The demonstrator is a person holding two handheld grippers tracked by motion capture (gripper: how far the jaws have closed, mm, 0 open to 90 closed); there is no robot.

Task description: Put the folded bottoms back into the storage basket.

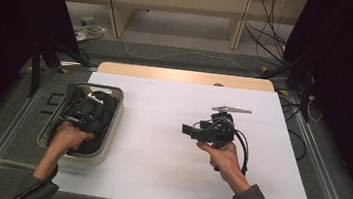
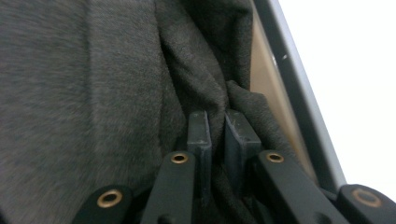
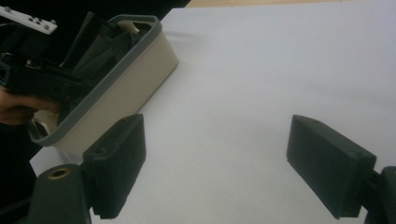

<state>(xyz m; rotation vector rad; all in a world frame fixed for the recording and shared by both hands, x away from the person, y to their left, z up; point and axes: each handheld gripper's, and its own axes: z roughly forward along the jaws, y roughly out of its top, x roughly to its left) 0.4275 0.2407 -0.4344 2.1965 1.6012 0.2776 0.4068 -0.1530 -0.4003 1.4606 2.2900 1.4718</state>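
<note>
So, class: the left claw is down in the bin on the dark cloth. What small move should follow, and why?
Probably lift the left claw straight up: its jaws pinch a fold of the dark cloth, which lies inside the bin. The right claw is open over the table.

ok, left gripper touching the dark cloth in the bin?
Touching. The left gripper view shows the left gripper with its jaws nearly shut, pinching a fold of the dark cloth.
</note>
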